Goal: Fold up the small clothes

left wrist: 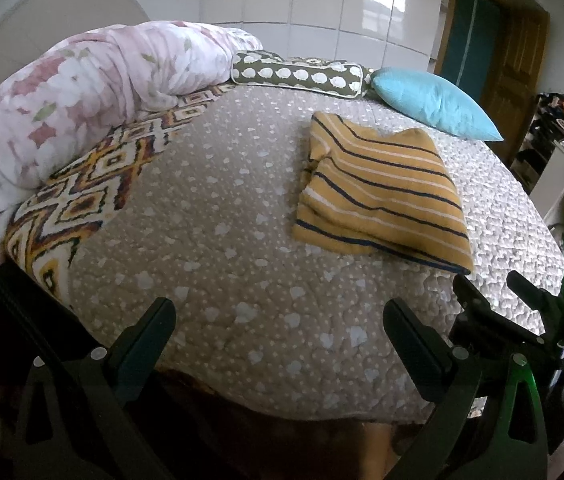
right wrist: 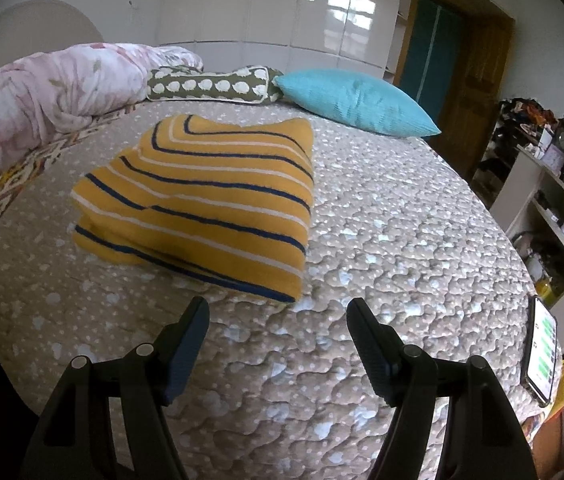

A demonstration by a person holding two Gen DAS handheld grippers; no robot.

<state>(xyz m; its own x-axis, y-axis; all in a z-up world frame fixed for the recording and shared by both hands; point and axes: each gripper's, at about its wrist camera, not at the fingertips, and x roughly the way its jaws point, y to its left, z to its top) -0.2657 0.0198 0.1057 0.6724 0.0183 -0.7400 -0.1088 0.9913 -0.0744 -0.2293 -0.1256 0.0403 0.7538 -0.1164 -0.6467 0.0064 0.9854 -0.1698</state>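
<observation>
On quilted bedspread (right wrist: 381, 208), soft striped knit garment (right wrist: 202, 196) lies folded square.

From where I sit, open quilted bedspread (right wrist: 381, 208) lies ahead of both grippers, nothing on it between my fingers and the folded striped garment (right wrist: 210, 200). Left of the garment there's wide bare cover up to the bunched floral duvet (left wrist: 82, 100). The far edge is walled by a patterned bolster (right wrist: 210, 84) and blue cushion (right wrist: 353, 104) (both well behind). A phone (right wrist: 541, 352) sits at the right edge.
</observation>
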